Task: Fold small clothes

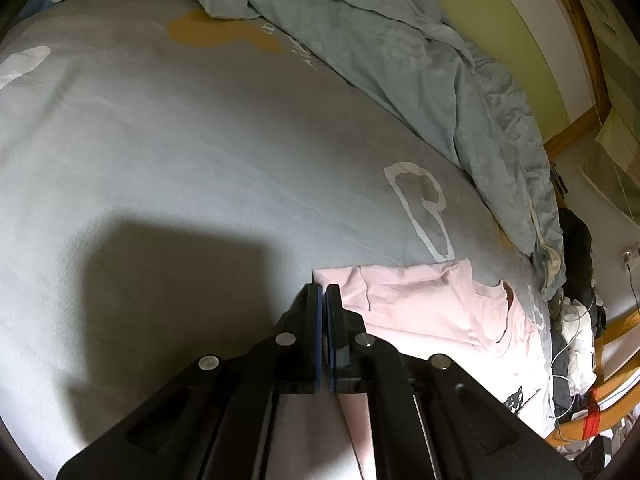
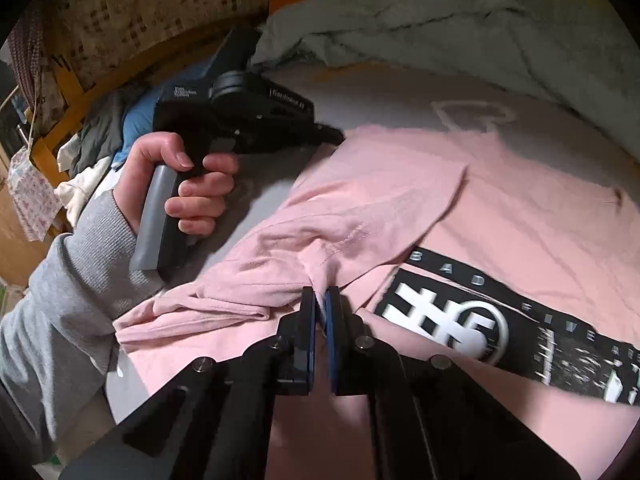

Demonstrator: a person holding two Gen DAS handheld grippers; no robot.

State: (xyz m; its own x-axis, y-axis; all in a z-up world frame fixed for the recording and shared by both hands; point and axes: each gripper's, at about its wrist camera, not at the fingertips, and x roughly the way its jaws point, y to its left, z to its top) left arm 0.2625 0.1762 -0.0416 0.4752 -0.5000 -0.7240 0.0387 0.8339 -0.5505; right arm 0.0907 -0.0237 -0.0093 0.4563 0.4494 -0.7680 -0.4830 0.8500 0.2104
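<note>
both claws clenched — right claw (image 2: pixel 320 300) pinching pink shirt (image 2: pixel 500 200) (left claw (image 1: pixel 323 294) empty).

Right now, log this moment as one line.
stage: folding | pink T-shirt on bed sheet | right gripper: shut on T-shirt fold | left gripper: shut, at shirt edge

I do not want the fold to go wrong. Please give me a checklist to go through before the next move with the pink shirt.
1. Right tongs shut on a pinch of the pink shirt: ok.
2. Left tongs shut at the shirt's edge: ok; cloth between them: cannot tell.
3. Sleeve flat: not ok, bunched.
4. Bed sheet bare ahead: ok.
5. Blanket off the shirt: ok.
</note>
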